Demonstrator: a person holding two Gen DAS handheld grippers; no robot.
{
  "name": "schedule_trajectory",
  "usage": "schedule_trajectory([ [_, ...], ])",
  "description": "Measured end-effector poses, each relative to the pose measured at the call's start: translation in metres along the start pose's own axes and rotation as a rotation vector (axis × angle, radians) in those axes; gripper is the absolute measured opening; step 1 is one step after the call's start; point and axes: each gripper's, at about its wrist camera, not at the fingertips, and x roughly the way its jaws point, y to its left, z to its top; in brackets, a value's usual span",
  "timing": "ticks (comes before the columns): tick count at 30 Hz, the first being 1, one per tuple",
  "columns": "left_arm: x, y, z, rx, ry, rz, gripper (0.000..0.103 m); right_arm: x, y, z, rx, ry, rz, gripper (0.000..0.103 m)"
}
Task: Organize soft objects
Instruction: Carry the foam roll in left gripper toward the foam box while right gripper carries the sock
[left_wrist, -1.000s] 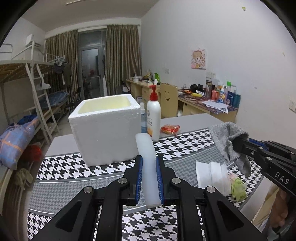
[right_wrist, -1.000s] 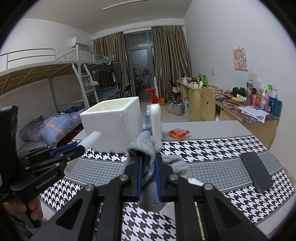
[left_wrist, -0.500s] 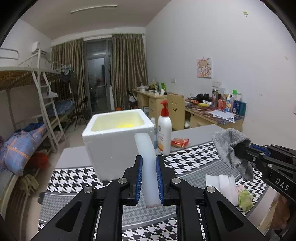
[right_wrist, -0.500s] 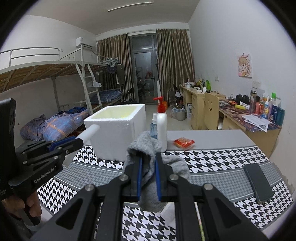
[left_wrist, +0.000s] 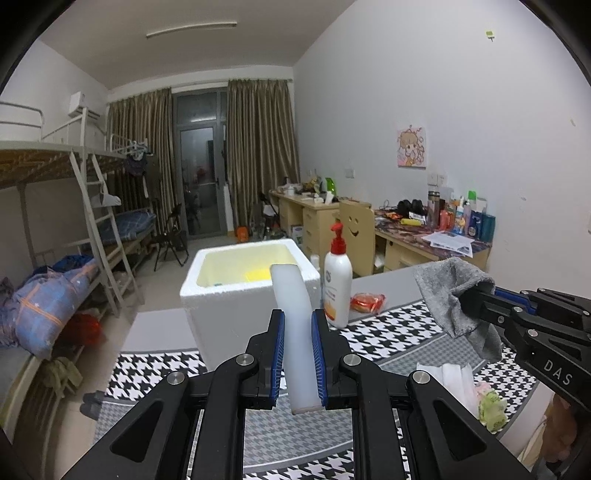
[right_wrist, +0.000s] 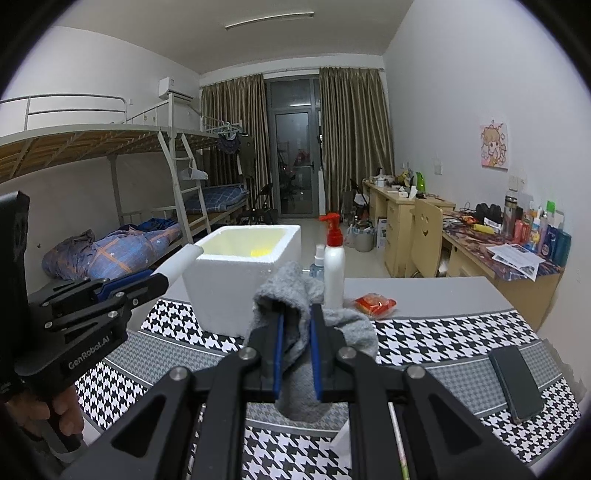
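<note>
Left wrist view
Left gripper (left_wrist: 297, 354): pinching a white foam strip (left_wrist: 295, 325) between its blue pads, the strip standing up out of the jaws and leaning slightly.
Foam box (left_wrist: 236, 306): white, open-topped, on the table just beyond the strip's upper end; something yellow lies on its floor (I can't make out what).
Pump bottle (left_wrist: 337, 284): white with a red pump, upright, just right of the foam box.
Red packet (left_wrist: 367, 302): right of the pump bottle, on the plain grey part of the table.
Right gripper (left_wrist: 476, 301): far right of the foam box, in the air, pinched onto a grey cloth (left_wrist: 456, 295) that sags below its tips.
White wad (left_wrist: 452, 380): on the houndstooth mat (left_wrist: 399, 334), below the cloth, well right of the box.
Green-and-pink soft thing (left_wrist: 489, 406): just beside the white wad, nearer the table edge.

Right wrist view
Right gripper (right_wrist: 296, 354): pressed onto the grey cloth (right_wrist: 306, 332), which bunches over the tips and hangs beneath.
Foam box (right_wrist: 240, 284): beyond and left of the cloth, on the mat's far edge.
Left gripper (right_wrist: 147, 282): left of the box, clamping the white foam strip (right_wrist: 181, 260), whose end reaches the box's near left corner (touching or not, I can't tell).
Hand (right_wrist: 59, 413): wrapped on the left gripper's handle.
Pump bottle (right_wrist: 333, 266): upright, right of the box.
Black phone (right_wrist: 515, 382): flat on the mat, far right of the box.
</note>
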Motion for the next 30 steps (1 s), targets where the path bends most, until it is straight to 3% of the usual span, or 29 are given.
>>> schedule_trajectory([
  [15, 0.003, 0.003, 0.019, 0.021, -0.030, 0.011, 0.016, 0.000, 0.012, 0.024, -0.037, -0.046, 0.016, 0.016],
  [30, 0.014, 0.021, 0.033, -0.014, -0.023, 0.036, 0.016, 0.018, 0.015, 0.048, -0.041, -0.030, 0.009, 0.016],
])
